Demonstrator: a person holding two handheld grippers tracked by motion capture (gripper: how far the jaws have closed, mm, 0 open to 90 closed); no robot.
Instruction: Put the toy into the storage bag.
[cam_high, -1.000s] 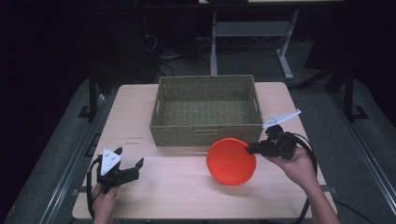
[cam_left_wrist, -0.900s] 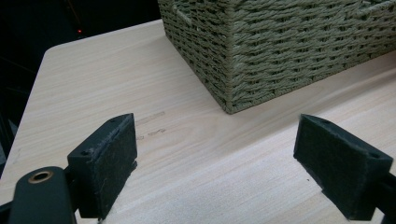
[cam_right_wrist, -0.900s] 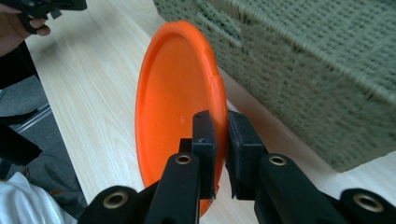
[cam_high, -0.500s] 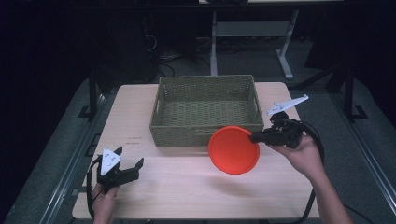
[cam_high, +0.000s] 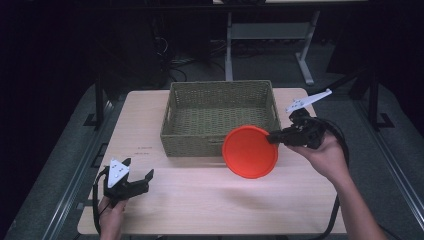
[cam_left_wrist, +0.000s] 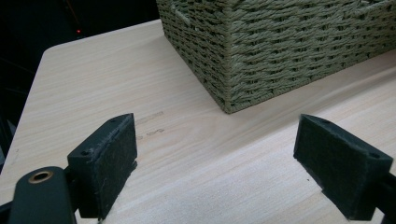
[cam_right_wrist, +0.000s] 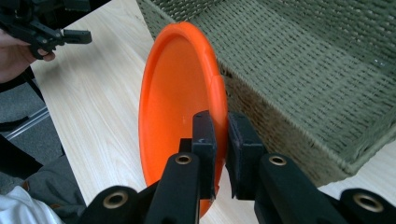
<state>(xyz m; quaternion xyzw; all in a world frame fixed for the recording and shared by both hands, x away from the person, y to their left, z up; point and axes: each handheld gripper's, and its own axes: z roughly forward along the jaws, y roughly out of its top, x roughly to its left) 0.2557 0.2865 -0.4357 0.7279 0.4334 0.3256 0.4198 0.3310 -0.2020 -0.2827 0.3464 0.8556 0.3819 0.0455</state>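
The right gripper (cam_high: 274, 137) clamps the rim of an orange plate (cam_high: 249, 151), tilted beside a woven basket (cam_high: 220, 120). The left gripper (cam_high: 136, 172) rests released on the table (cam_high: 210, 195), well apart.

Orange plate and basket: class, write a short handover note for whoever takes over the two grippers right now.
Right gripper: shut on the rim of the orange plate, held on edge in the air, by the basket's front right corner.
Left gripper: open, holding nothing, low at the table's front left.
Done: plate picked up.
Left: probably putting the plate in the basket, which looks empty; then release.
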